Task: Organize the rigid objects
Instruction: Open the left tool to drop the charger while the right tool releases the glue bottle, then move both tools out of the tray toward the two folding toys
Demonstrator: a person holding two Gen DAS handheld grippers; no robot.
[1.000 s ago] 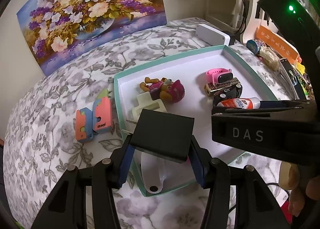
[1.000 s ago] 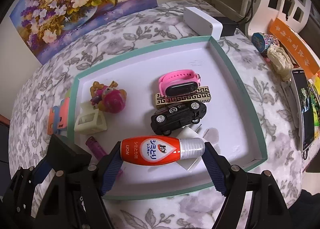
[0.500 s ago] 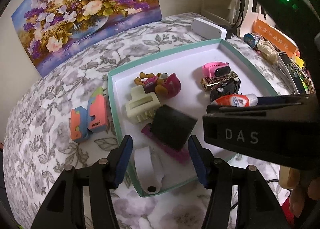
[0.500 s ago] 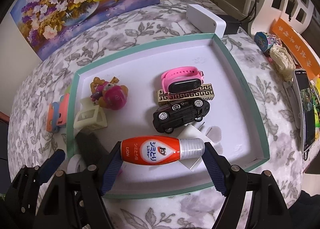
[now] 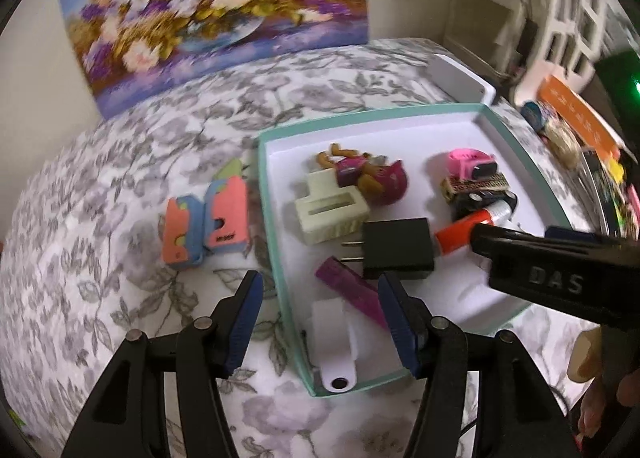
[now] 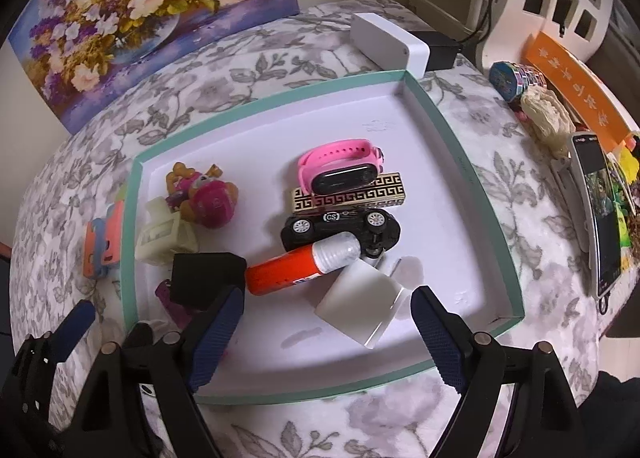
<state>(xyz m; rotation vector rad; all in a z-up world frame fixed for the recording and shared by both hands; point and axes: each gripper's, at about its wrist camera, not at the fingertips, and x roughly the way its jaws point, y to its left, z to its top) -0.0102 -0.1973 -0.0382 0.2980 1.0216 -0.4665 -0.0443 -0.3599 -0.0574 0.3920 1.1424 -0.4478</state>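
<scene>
- Left wrist view: left gripper point(image 5: 320, 308) spread wide, empty; black adapter point(image 5: 397, 248) lies mid-frame in the tray point(image 5: 267, 218).
- Right wrist view: right gripper point(image 6: 324, 328) spread wide, empty; orange tube point(image 6: 298, 269) lies at centre frame.

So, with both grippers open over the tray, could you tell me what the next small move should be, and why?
Probably swing the left gripper left toward the orange and blue erasers. They lie on the tablecloth just outside the tray, apparently the only task items not yet inside, and that gripper is open, empty and nearest. The right gripper is also open, above the orange tube.
</scene>
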